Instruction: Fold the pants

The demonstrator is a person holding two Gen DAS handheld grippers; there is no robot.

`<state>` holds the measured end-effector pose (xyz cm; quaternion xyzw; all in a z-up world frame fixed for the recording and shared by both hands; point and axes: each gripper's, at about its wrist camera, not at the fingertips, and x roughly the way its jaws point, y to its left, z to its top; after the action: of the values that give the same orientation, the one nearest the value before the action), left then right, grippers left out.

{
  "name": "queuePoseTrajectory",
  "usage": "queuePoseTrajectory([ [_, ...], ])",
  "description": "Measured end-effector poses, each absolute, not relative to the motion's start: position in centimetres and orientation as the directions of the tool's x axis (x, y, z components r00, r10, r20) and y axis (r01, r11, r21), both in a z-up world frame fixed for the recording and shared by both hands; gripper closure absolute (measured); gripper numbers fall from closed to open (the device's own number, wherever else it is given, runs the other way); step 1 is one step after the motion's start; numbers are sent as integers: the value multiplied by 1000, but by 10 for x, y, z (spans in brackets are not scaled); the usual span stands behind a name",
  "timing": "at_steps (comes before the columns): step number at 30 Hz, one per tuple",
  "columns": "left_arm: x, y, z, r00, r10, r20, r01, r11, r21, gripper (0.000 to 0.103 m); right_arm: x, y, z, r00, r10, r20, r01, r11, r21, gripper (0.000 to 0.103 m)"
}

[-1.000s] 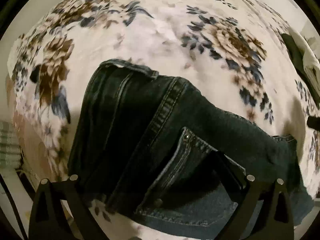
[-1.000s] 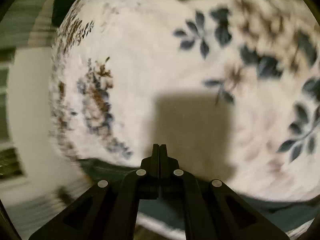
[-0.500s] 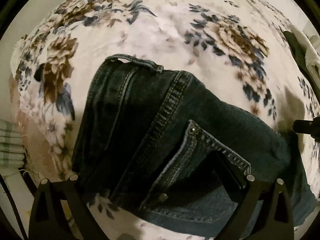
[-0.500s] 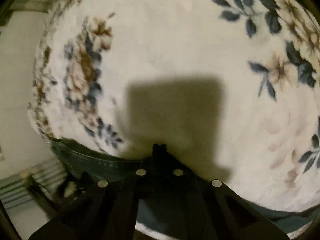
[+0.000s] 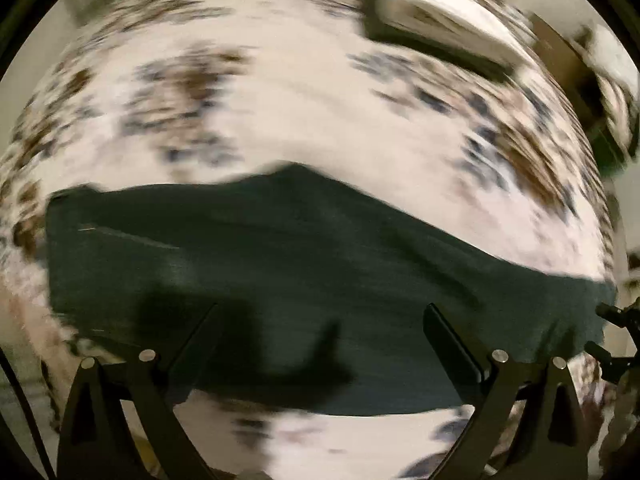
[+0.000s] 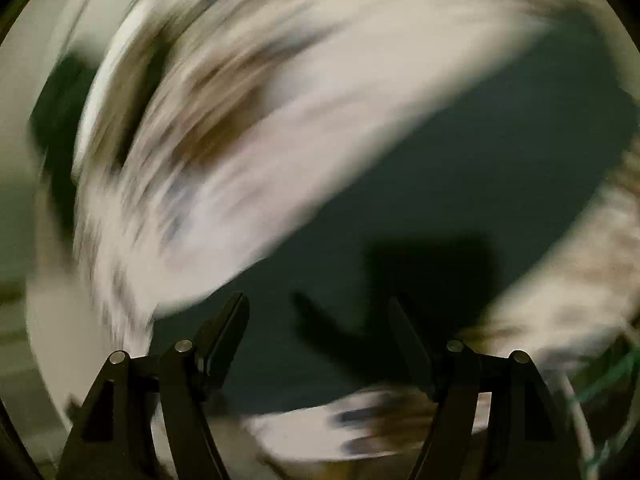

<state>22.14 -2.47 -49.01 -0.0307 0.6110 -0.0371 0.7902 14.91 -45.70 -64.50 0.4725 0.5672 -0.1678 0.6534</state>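
Black fingers of the left hand-held gripper (image 5: 320,312) stand wide apart, gripping nothing, above the dark denim pants (image 5: 304,264), which lie as a flat band across the floral blanket (image 5: 312,92). The right hand-held gripper (image 6: 316,304) is opening over the same pants (image 6: 460,160), nothing between its jaws; beyond the pants, pale folded things (image 5: 444,20) blur at the blanket's far edge

The pants (image 5: 320,272) are dark blue-green denim. The blanket (image 5: 304,120) is pale pinkish white with brown and blue-grey flower print. Both grippers' fingers (image 6: 224,336) are black.
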Motion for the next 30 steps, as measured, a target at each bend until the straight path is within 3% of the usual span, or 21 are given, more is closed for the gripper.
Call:
queuePoseTrajectory([
  [5, 220, -117, -507, 213, -118, -970, 123, 988, -93, 1, 73, -607, -653, 429, 136, -893, 854, 262, 450, 30],
  [8, 224, -151, -521, 190, -122, -974, 139, 986, -96, 1, 68, -655, -670, 505, 150, -850, 824, 208, 527, 30],
  [15, 234, -189, -565, 111, -11, -994, 141, 990, 4, 1, 101, -671, -721, 427, 217, -878, 847, 243, 472, 34],
  [16, 235, -190, -567, 108, -5, -994, 139, 990, 10, 1, 104, -671, -724, 423, 219, -879, 846, 251, 470, 38],
  [18, 238, -191, -568, 108, 19, -994, 146, 989, 35, 1, 109, -671, -721, 410, 187, -893, 846, 287, 449, 95],
  [25, 236, -199, -565, 120, 51, -991, 184, 980, 73, 1, 93, -660, -672, 458, 91, -884, 813, 360, 458, 96],
  [30, 229, -197, -560, 122, 36, -992, 180, 982, 57, 1, 73, -670, -686, 395, 191, -899, 842, 317, 437, 91],
])
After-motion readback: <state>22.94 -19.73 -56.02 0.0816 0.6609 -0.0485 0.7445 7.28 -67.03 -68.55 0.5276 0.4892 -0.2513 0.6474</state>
